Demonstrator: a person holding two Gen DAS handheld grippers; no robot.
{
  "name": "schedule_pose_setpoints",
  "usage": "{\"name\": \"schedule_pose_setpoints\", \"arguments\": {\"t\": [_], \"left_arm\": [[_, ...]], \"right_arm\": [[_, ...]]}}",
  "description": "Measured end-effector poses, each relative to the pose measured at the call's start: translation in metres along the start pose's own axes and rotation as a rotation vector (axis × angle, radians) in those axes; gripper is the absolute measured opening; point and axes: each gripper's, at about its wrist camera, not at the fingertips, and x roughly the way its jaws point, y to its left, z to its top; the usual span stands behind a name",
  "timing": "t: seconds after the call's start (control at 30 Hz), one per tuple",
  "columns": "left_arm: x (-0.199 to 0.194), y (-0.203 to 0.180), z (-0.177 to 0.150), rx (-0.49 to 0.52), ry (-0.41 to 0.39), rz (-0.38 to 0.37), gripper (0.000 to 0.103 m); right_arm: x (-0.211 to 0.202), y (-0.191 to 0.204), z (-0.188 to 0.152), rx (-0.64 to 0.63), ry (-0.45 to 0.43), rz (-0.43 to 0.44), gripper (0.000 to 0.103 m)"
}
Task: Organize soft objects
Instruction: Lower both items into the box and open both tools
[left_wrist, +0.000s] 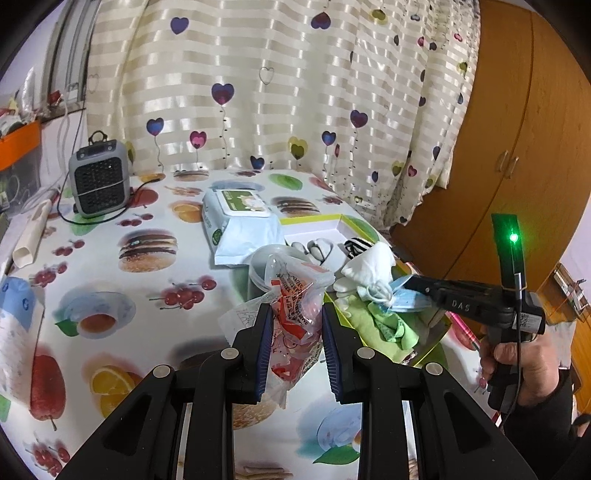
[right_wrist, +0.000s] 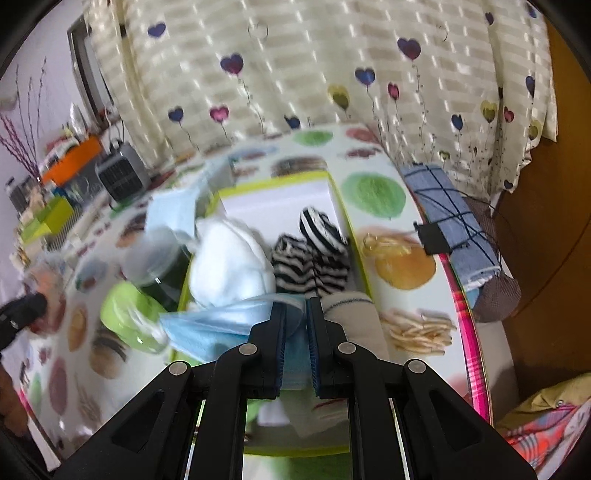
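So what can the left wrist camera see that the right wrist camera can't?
Only the left wrist view shows the left tool closed on a crumpled plastic bag, the wipes pack, and a hand holding the right tool.

Only the right wrist view shows the striped socks clearly and a blue checked cloth past the table edge.

Both show the blue face mask gripped by the right tool, the green-edged box and the grey heater.

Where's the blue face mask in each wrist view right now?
Left wrist view: right of centre, the blue face mask is pinched at the right gripper tip, over the green-rimmed box.
Right wrist view: bottom centre, clamped in the gripper, spreading left.
Shared landmark: the white sock in the box.
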Motion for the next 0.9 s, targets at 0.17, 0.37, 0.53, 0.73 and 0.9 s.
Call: {"name": "schedule_pose_setpoints", "arguments": {"t": [0.17,0.37,0.53,0.73,0.9], "left_arm": [[0.000,-0.006,0.001,0.010,-0.001,-0.009,0.024],[-0.003,-0.016,0.004,0.027,-0.014,-0.027,0.024],[-0.002,-0.023,0.009,0.043,-0.021,-0.041,0.024],[0.012,-0.033,0.020,0.063,-0.020,-0.057,0.024],[0.036,-0.040,0.029,0.077,0.005,-0.070,0.024]], "right_arm": [[-0.011,0.013,-0.001,-0.088,-0.010,-0.059,0.025],[-0.028,0.014,-0.001,-0.116,-0.038,-0.075,0.038],[-0.045,0.014,-0.002,-0.094,-0.080,-0.058,0.038],[-0.055,0.013,0.001,-0.055,-0.122,-0.017,0.038],[-0.056,0.010,0.004,-0.038,-0.141,0.004,0.038]]}}
